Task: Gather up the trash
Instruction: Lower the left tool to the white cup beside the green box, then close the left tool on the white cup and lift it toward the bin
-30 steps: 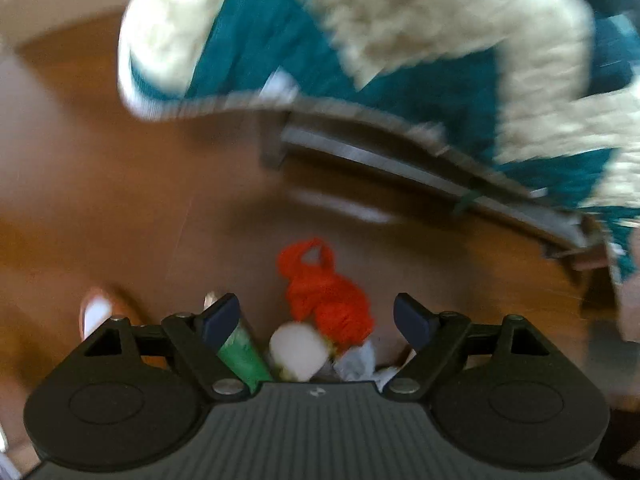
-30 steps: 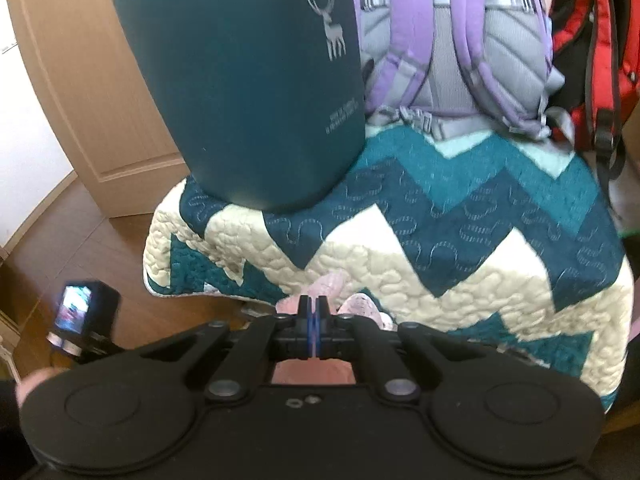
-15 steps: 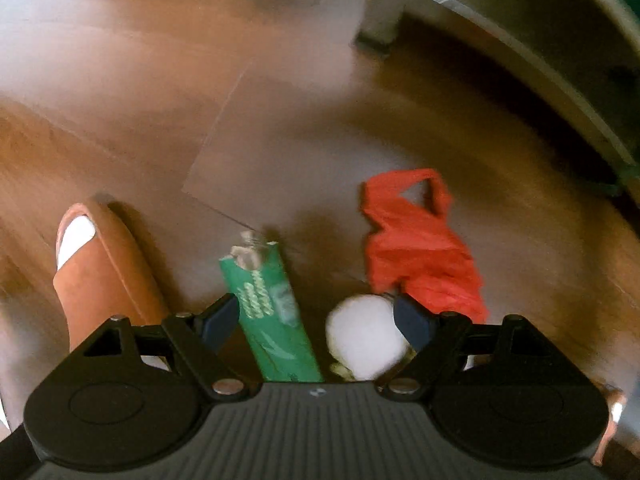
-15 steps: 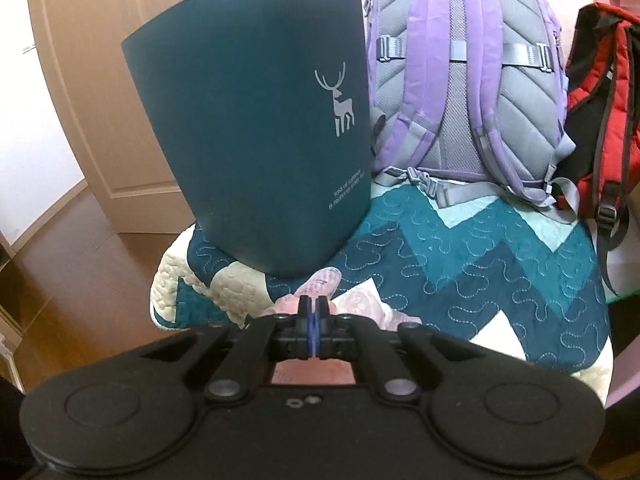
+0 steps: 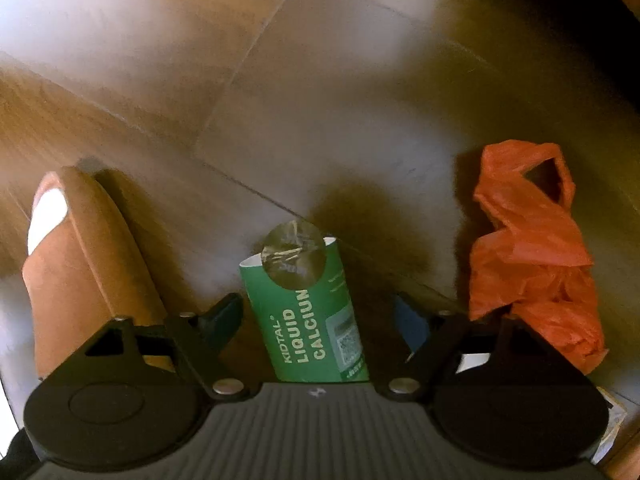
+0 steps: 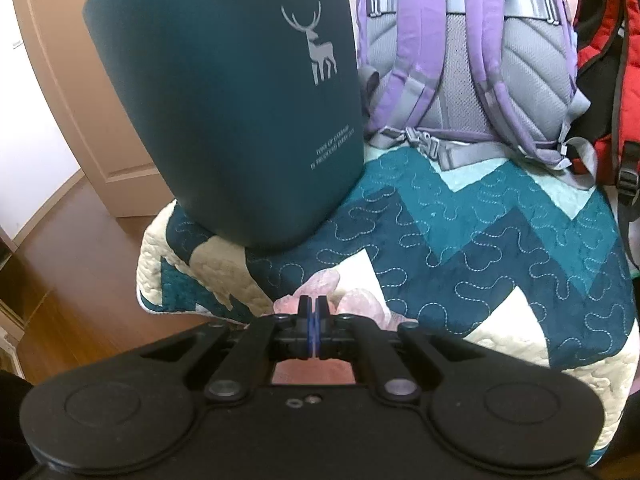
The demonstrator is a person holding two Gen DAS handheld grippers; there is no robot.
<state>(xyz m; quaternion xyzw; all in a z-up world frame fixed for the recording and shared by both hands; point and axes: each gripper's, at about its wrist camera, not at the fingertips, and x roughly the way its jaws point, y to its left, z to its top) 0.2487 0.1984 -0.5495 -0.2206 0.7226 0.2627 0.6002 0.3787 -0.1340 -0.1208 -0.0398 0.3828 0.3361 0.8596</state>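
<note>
A green carton (image 5: 308, 320) printed "LIQUID CALCIUM", its foil-sealed end pointing away, lies on the wooden floor (image 5: 320, 100). My left gripper (image 5: 316, 320) points down over it, one finger on each side. Its jaws are closing, and a gap still shows at the right pad. A crumpled red plastic bag (image 5: 532, 248) lies just to the right. My right gripper (image 6: 314, 320) is shut. A pale pink crumpled thing (image 6: 360, 300) shows right behind its tips; I cannot tell whether it is pinched. A dark teal bin (image 6: 232, 100) with a deer logo stands tilted on the quilt.
A foot in an orange-brown slipper (image 5: 80, 264) stands left of the carton. The teal and cream zigzag quilt (image 6: 480, 248) carries a purple backpack (image 6: 468, 60) and a red one (image 6: 608, 64). A wooden door (image 6: 60, 80) is at the left.
My left gripper has dropped close to the floor and shifted left, so the green carton now lies between its narrowing fingers; the white ball has left the view. The right gripper stays shut.
</note>
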